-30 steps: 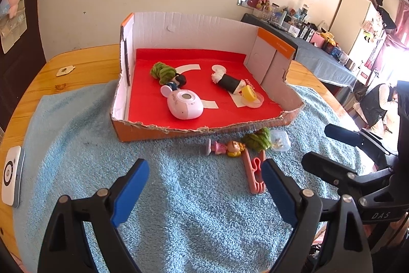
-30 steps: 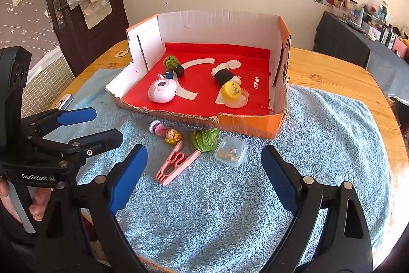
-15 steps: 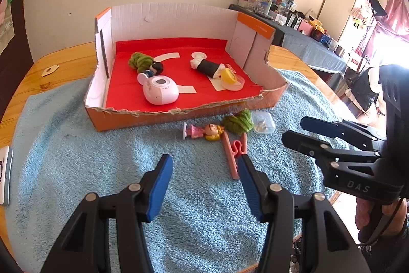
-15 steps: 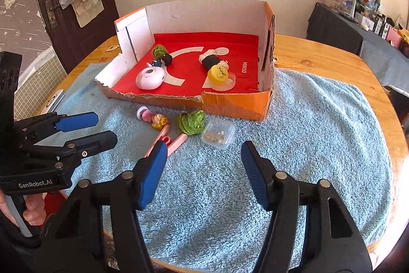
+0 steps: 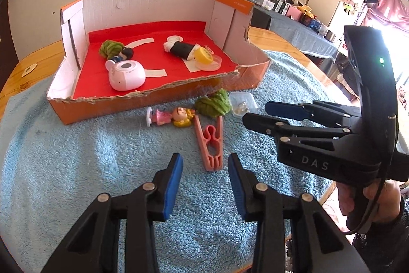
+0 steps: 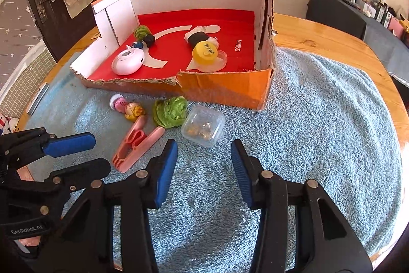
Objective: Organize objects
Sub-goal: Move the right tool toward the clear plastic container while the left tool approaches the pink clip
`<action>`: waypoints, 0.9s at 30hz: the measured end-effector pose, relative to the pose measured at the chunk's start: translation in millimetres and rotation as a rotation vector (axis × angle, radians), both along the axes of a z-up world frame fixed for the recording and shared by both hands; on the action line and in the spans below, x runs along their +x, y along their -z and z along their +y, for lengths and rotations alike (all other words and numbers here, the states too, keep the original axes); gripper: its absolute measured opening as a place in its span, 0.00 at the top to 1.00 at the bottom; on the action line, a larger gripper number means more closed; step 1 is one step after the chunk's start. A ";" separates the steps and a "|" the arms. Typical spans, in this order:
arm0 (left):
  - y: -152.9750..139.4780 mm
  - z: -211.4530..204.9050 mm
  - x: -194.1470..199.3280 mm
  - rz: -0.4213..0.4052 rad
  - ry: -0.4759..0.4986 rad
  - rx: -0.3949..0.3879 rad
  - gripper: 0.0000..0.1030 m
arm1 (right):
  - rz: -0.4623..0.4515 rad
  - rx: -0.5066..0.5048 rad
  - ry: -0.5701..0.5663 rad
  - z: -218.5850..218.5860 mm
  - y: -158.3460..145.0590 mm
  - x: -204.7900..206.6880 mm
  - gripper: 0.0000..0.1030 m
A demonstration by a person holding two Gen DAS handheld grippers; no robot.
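Inside the cardboard box (image 6: 225, 91), by the table's far edge: pink speaker, yarn, sushi toy, yellow lid already in. Left on the towel (image 6: 319, 119) w/ 4 items: doll (image 5: 170, 117), green yarn (image 5: 213, 106), pink clip (image 5: 210, 142), clear case (image 6: 203, 126). Left gripper (image 5: 204, 178) & right gripper (image 6: 203, 165) jaws spread, empty.

From my left wrist view, the clear plastic case (image 5: 242, 104) is partly hidden behind the green plush (image 5: 213, 105), and I can't make out its contents. The right gripper (image 5: 255, 114) hides the towel (image 5: 76, 157) edge there. The phone (image 6: 38, 97) is cut off at the frame's dark rim.
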State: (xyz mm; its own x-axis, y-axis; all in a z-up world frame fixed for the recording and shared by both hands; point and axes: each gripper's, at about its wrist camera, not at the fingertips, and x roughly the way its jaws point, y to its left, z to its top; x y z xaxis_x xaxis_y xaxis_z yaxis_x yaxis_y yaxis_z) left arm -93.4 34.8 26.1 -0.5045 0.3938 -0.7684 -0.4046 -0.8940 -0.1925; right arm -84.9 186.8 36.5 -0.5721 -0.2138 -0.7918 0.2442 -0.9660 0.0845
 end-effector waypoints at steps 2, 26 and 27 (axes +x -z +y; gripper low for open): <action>2.2 2.7 0.3 -0.005 0.008 0.000 0.65 | -0.003 0.003 -0.004 -1.0 0.9 -2.5 0.59; 15.8 9.1 -21.1 -0.026 0.005 0.008 0.71 | -0.016 0.040 -0.028 -8.6 8.4 -28.1 0.59; 15.8 8.3 -21.7 -0.028 0.004 0.014 0.72 | -0.015 0.045 -0.030 -9.3 8.5 -28.2 0.60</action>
State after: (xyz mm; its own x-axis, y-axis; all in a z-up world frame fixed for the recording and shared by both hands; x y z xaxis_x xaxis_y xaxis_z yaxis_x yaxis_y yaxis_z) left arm -115.2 43.2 10.3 -0.4811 0.4066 -0.7767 -0.4027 -0.8894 -0.2161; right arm -113.1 177.5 28.0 -0.5536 -0.1948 -0.8096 0.2724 -0.9611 0.0450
